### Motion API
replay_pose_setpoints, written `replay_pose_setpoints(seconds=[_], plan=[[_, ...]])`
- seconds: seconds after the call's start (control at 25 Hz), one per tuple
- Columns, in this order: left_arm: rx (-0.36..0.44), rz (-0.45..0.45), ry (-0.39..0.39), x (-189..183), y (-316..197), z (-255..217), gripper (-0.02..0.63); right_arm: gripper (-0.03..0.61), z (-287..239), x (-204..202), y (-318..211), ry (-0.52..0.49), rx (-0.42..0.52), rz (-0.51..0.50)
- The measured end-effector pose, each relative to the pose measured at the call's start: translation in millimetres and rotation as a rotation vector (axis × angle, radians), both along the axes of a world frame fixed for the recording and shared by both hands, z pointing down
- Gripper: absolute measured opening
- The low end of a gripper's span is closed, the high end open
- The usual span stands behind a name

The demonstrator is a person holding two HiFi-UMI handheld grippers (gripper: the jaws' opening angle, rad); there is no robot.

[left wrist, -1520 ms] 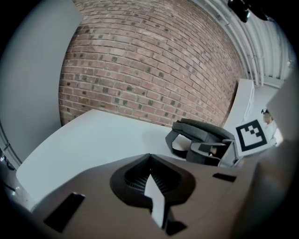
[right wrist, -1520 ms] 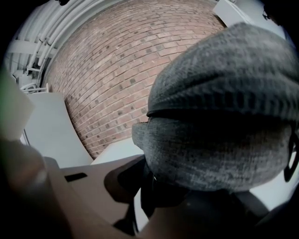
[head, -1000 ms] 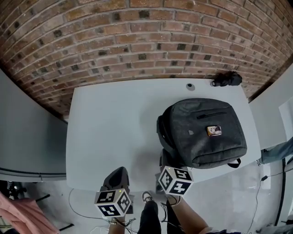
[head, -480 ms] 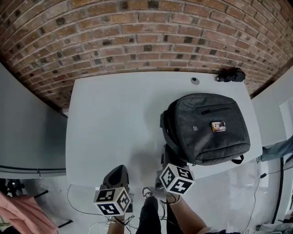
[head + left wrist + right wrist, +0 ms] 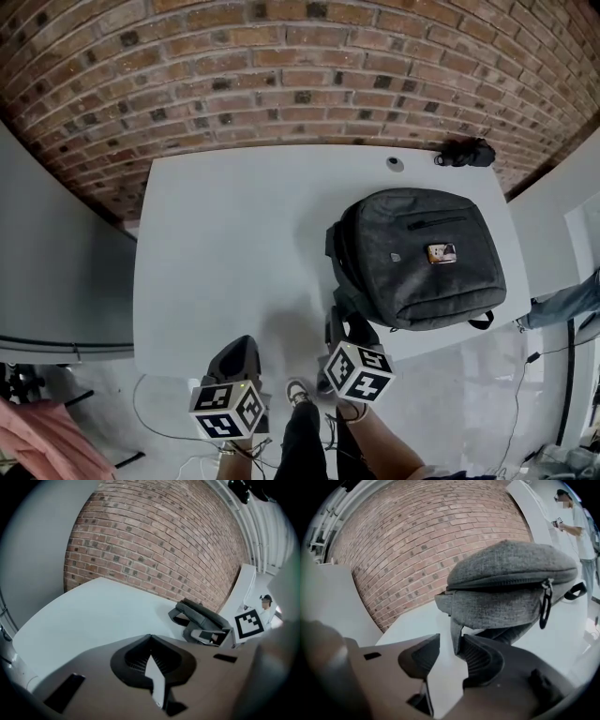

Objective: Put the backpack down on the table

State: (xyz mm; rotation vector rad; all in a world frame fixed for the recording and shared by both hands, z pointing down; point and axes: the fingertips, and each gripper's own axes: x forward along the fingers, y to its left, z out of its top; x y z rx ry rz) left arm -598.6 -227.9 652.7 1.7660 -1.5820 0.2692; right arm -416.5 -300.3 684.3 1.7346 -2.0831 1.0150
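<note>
A dark grey backpack (image 5: 417, 258) lies flat on the white table (image 5: 225, 244), right of the middle, its straps toward the near edge. My right gripper (image 5: 339, 324) sits at the backpack's near left corner. In the right gripper view its jaws (image 5: 449, 638) are opening, and a grey strap (image 5: 455, 641) hangs loose between them, close to the right pad (image 5: 480, 656) with a gap on the other side. The backpack (image 5: 511, 581) bulks just beyond. My left gripper (image 5: 241, 351) is over the near table edge, away from the backpack (image 5: 199, 618); its fingertips (image 5: 150, 638) meet with nothing held.
A small black object (image 5: 466, 152) and a round disc (image 5: 395, 164) lie at the table's back right. A brick wall (image 5: 300, 84) backs the table, and white panels (image 5: 56, 262) flank it. A person (image 5: 576, 522) stands far right.
The right gripper has drawn back a little toward the near edge, away from the backpack. The backpack stays flat on the table. The left gripper has barely shifted.
</note>
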Motion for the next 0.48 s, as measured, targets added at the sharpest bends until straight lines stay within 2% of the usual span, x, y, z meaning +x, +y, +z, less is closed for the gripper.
replay_pose_setpoints(seconds=[0.48], plan=[[0.022,-0.008,0.014,4.4,14.2,-17.5,0.011,0.149,-20.1,-14.1,45.2,0.079,-0.004,-0.154]])
